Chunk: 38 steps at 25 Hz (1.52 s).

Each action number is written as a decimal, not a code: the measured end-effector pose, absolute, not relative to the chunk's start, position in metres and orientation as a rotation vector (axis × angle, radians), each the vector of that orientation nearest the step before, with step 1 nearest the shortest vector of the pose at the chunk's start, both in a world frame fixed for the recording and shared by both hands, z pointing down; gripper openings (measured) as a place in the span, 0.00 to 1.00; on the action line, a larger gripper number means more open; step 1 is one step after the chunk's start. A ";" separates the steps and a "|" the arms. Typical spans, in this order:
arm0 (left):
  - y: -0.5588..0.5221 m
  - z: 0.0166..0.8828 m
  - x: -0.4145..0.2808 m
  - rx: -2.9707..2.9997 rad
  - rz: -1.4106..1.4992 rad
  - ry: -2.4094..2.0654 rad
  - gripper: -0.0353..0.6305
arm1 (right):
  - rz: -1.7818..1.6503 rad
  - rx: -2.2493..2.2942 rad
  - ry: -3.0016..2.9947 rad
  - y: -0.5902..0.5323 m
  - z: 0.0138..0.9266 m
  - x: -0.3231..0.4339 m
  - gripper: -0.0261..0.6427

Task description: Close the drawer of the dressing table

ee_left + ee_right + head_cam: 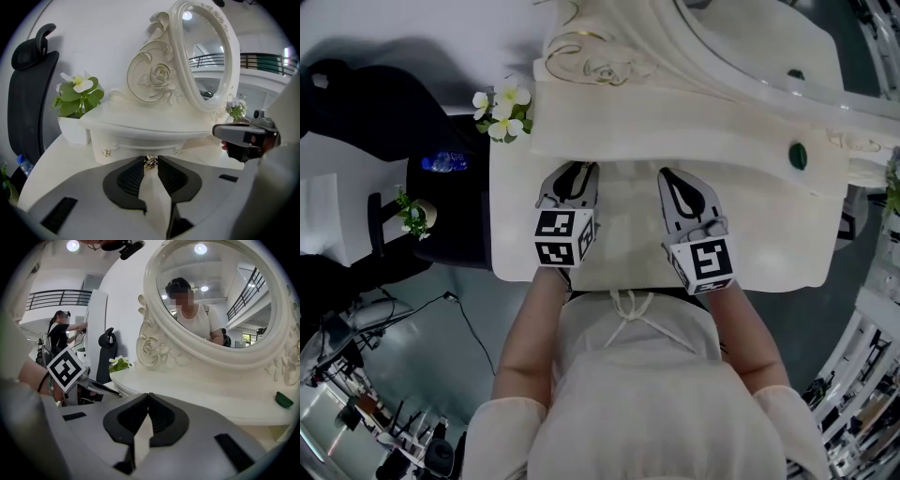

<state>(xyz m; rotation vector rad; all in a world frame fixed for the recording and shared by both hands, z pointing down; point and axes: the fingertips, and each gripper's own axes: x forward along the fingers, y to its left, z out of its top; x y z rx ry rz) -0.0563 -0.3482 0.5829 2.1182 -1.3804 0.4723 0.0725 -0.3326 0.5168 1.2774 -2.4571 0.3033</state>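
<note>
The white dressing table [769, 234] carries a raised shelf and an oval mirror [750, 37]. In the left gripper view the small drawer front [126, 146] sits under the shelf, with a gold knob [150, 162] at its middle. My left gripper [150, 160] is shut on that knob, its tips at the shelf's edge [578, 167]. My right gripper [667, 174] hovers beside it over the tabletop, shut with nothing between its jaws [148, 396]. From above the shelf hides the drawer, so I cannot tell how far out it stands.
White flowers in a pot [502, 112] stand at the table's left corner. A small green object [798, 155] lies on the shelf at the right. A black chair [441, 216] with a water bottle [445, 162] stands left of the table. Cables cross the floor.
</note>
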 end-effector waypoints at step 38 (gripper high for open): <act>-0.302 0.424 -0.055 2.467 0.257 -1.415 0.46 | 0.173 1.366 -2.599 -0.285 0.428 0.080 0.05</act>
